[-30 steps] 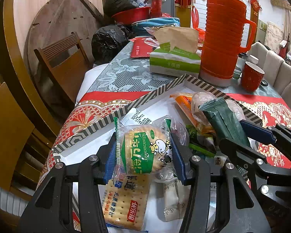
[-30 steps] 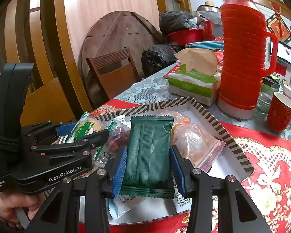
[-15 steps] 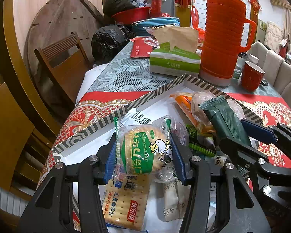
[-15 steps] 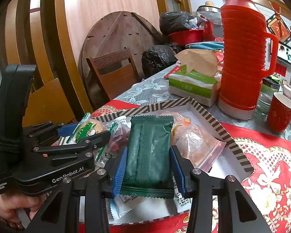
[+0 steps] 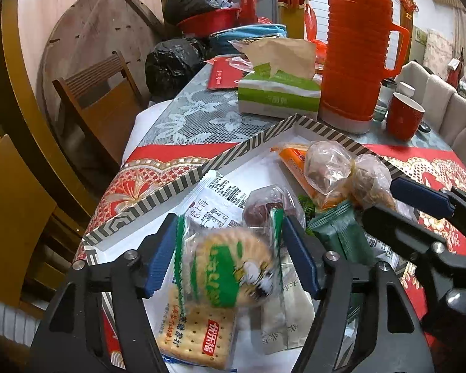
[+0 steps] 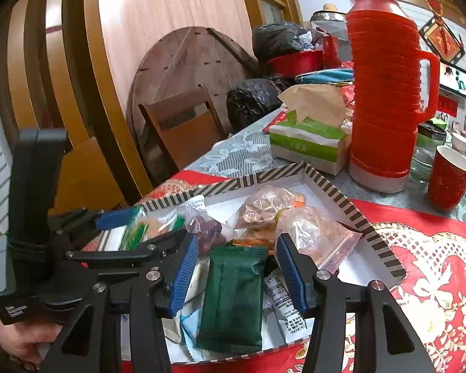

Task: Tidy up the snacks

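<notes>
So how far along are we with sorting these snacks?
Mostly done, it seems: bagged snacks and a cracker packet already lie in the striped tray. In hand: left tongs and right tongs have just been opening, releasing the cookie packet and the green packet over it. Left: pull back; more snacks off-camera, can't tell.

The table (image 5: 183, 124) wore a grey lace cloth with a red patterned runner (image 5: 158, 168) across it. Directly on it stood a striped-rimmed tray (image 5: 171, 189), a green tissue box (image 5: 279, 99), an orange-red thermos (image 5: 354, 46) and a red cup (image 5: 404, 121).
</notes>
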`<state>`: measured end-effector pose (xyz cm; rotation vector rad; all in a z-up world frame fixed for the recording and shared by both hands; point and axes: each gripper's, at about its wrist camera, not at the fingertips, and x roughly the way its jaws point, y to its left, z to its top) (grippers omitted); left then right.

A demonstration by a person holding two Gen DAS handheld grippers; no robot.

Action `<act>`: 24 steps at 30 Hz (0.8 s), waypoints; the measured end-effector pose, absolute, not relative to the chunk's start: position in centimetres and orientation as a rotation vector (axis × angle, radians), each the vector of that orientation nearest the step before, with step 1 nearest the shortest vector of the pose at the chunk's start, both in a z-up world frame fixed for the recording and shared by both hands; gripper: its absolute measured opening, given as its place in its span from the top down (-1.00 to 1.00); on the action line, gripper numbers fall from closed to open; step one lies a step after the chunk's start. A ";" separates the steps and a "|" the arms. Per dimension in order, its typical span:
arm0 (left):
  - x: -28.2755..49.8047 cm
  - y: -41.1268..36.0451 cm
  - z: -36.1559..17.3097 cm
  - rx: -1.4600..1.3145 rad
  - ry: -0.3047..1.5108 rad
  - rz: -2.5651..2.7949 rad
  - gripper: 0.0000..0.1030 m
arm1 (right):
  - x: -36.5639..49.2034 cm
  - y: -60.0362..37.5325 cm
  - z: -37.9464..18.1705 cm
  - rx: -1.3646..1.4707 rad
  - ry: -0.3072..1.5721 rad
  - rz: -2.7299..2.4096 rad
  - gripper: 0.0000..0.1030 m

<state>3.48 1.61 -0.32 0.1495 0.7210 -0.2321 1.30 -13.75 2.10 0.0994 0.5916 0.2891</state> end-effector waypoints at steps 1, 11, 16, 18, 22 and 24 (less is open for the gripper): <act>3.5 1.6 -0.3 0.147 0.722 -0.233 -0.35 | 1.2 -13.8 2.2 0.101 0.587 0.288 0.01; 3.1 2.4 0.9 0.083 0.689 -0.268 -0.72 | -0.6 -15.5 5.8 0.111 0.484 0.298 -0.05; 1.3 2.4 3.1 0.080 0.559 -0.284 -0.72 | -3.0 -17.3 7.8 0.093 0.391 0.284 -0.46; 0.6 2.5 3.8 0.081 0.517 -0.282 -0.72 | -3.9 -17.7 7.9 0.089 0.374 0.276 -0.70; 0.7 3.0 3.7 -0.017 0.567 -0.352 -0.72 | -4.6 -17.4 6.3 0.046 0.481 0.287 -0.74; 0.4 3.0 3.2 -0.016 0.605 -0.330 -0.73 | -4.9 -16.7 5.3 -0.004 0.551 0.287 -0.74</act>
